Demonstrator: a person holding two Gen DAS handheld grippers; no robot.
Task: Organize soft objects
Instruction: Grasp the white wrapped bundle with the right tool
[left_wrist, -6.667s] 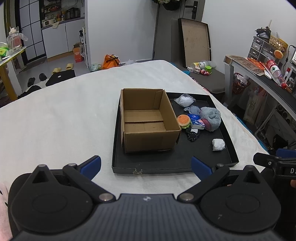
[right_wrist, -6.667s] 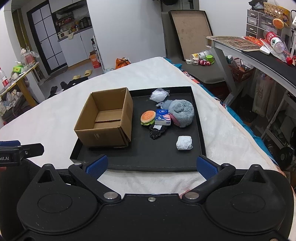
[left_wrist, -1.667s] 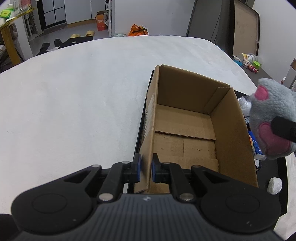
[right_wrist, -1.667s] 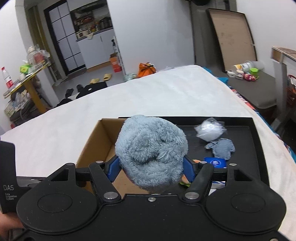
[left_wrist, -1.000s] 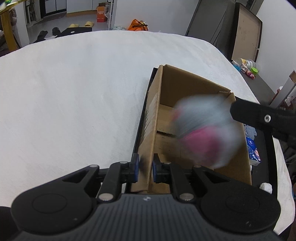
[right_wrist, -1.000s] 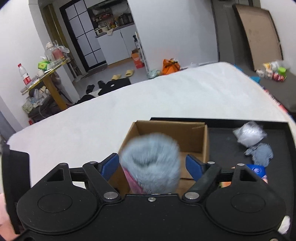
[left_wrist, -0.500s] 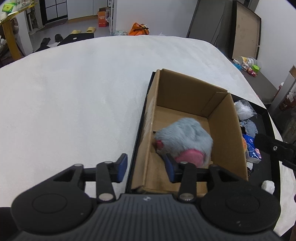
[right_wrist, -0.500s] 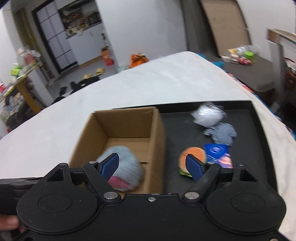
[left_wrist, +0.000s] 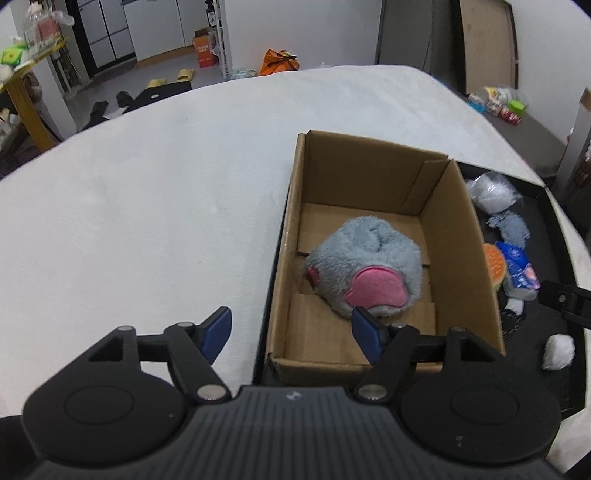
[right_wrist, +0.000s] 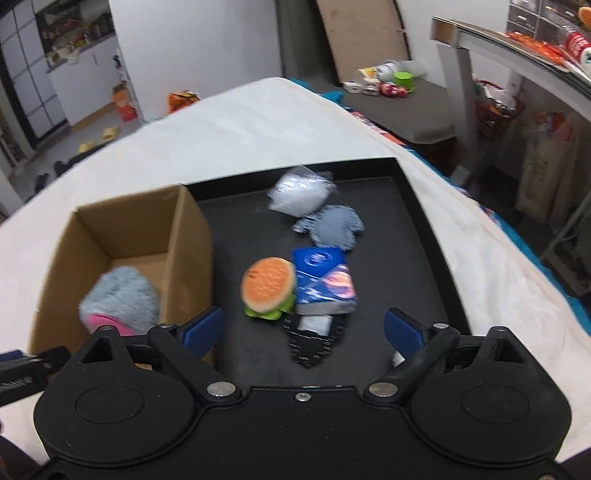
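Inside the cardboard box (left_wrist: 373, 236), on its floor and toward the near-left corner, a grey plush toy (left_wrist: 365, 273) with pink patches is seen lying free of both tools. The box is set at the left end of a black tray (right_wrist: 417, 206), and the tray is placed on a surface covered with a white cloth (left_wrist: 147, 206).

The left gripper (left_wrist: 291, 332) is presented with its jaws opening and already well apart. The near-left corner of the box wall is seen in the gap between the blue pads (left_wrist: 218, 328), but no pad is pressed against it. The plush toy is located just beyond the right pad and is not gripped.

The right gripper (right_wrist: 303, 328) is shown over the open tray floor to the right of the box, with its jaws opening and set wide. Nothing is clamped between them. A flat black item with a white label (right_wrist: 314, 339) is seen in the gap, lying on the tray.

Beyond that item, a burger-shaped toy (right_wrist: 269, 288) is found touching a blue tissue pack (right_wrist: 325, 280). Farther back, a small grey plush piece (right_wrist: 332, 225) and a clear bag of white filling (right_wrist: 299, 195) are seen close together. A white wad (left_wrist: 559, 350) is located alone near the right edge of the tray, in the left wrist view.
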